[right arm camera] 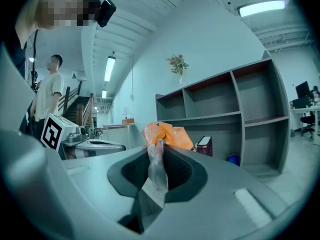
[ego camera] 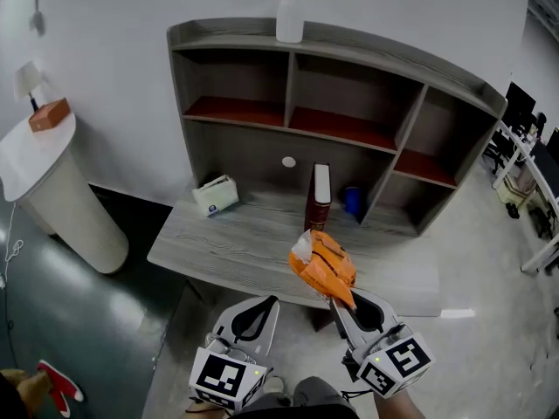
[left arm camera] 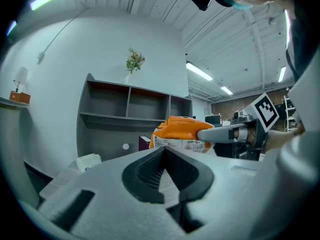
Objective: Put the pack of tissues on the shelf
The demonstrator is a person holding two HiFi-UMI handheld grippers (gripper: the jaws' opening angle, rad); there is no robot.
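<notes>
So the right tongs (ego camera: pixel 337 300) are pinching the clear wrapper end of the orange plastic pack of tissues (ego camera: pixel 325 267), holding it over the grey wooden bench (ego camera: pixel 218 243), near edge, short of the grey shelf (ego camera: pixel 262 151). The left tongs (ego camera: pixel 268 303) are sitting closed and empty just left of it.

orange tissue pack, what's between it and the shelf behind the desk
In the head view, an upright book stands on the desk between the orange tissue pack and the shelf; otherwise that stretch is bare desktop.

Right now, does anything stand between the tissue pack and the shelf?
Nothing visible blocks the upper compartments of the shelf. An upright book stands lower, on the desk beyond the tissue pack in the right gripper.
</notes>
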